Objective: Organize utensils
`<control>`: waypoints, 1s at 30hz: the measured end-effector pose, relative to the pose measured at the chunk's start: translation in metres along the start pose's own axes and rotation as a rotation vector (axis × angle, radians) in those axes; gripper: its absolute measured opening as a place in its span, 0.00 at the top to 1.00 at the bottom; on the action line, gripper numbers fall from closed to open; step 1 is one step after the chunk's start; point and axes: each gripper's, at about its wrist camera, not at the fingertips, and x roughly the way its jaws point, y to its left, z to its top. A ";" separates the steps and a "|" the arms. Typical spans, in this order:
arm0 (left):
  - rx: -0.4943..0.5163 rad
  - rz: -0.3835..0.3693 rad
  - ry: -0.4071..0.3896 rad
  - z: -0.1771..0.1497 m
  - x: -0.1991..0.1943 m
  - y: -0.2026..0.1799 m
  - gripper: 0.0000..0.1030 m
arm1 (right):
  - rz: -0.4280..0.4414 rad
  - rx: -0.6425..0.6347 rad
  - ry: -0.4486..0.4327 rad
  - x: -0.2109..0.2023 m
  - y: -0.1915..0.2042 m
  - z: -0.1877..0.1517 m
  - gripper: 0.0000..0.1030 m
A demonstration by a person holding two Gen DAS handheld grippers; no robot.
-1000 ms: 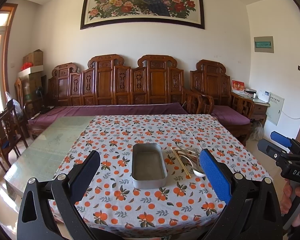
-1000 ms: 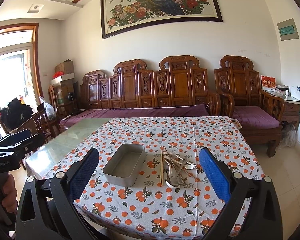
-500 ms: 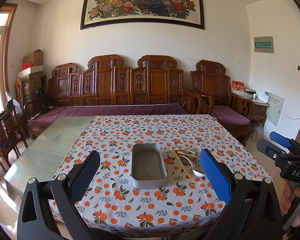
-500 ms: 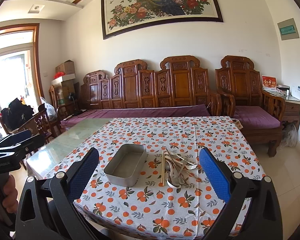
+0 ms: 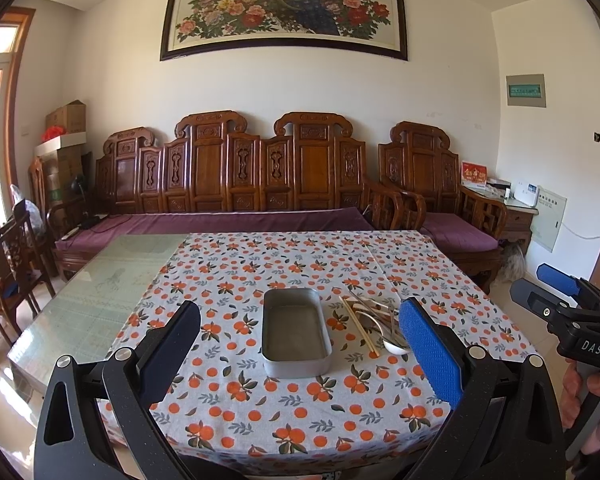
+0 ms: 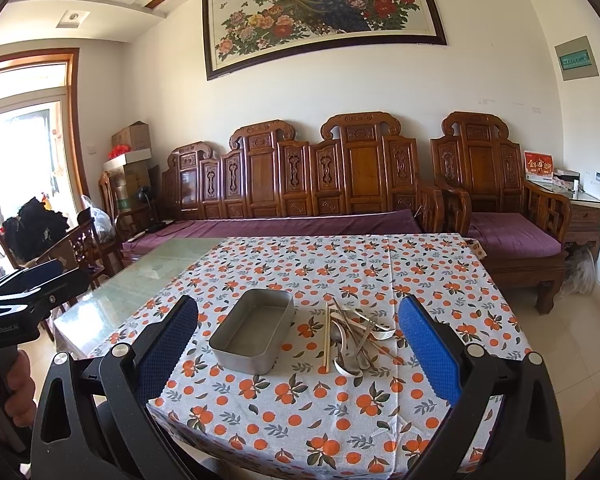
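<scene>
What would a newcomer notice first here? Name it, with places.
The orange-print tablecloth fills the foreground, with an empty metal tray near its middle and a tangled pile of spoons and chopsticks just to the tray's right. Behind the table stands a carved wooden bench, under a large peacock painting on the wall. Both grippers hover open, short of the table.

Left tool (image 5: 300, 344) and right tool (image 6: 298, 338) gape, empty.

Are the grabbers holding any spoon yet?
No. Both the left gripper and right gripper are open and empty; the utensils lie on the table.
</scene>
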 end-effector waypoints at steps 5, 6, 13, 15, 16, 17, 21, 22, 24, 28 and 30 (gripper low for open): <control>0.001 -0.001 0.000 0.000 -0.001 -0.001 0.06 | 0.001 0.001 -0.001 0.000 -0.001 0.000 0.02; 0.001 -0.001 -0.001 0.000 -0.001 -0.001 0.06 | 0.001 0.001 -0.001 0.000 0.000 0.000 0.02; 0.006 -0.002 0.001 0.002 -0.002 -0.005 0.06 | -0.001 0.003 0.001 0.000 0.004 0.000 0.02; 0.007 -0.002 0.003 0.003 -0.001 -0.004 0.06 | 0.000 0.003 0.002 -0.003 0.005 0.002 0.02; 0.008 -0.002 0.004 0.002 -0.002 -0.005 0.06 | 0.001 0.004 0.002 -0.007 0.004 0.007 0.02; 0.008 -0.002 0.008 0.001 -0.001 -0.005 0.06 | 0.001 0.004 0.004 -0.007 0.005 0.007 0.02; 0.015 -0.003 0.030 -0.003 0.009 -0.006 0.06 | 0.002 0.011 0.013 -0.003 0.000 0.005 0.02; 0.017 -0.004 0.037 -0.004 0.014 -0.005 0.06 | 0.003 0.013 0.016 -0.001 -0.002 0.004 0.02; 0.020 -0.006 0.055 -0.006 0.022 -0.006 0.06 | 0.007 0.018 0.028 0.005 -0.006 0.000 0.02; 0.024 -0.019 0.087 -0.017 0.036 -0.005 0.06 | 0.013 0.021 0.045 0.016 -0.017 -0.007 0.02; 0.029 -0.022 0.101 -0.021 0.043 -0.006 0.06 | 0.013 0.020 0.055 0.022 -0.021 -0.010 0.02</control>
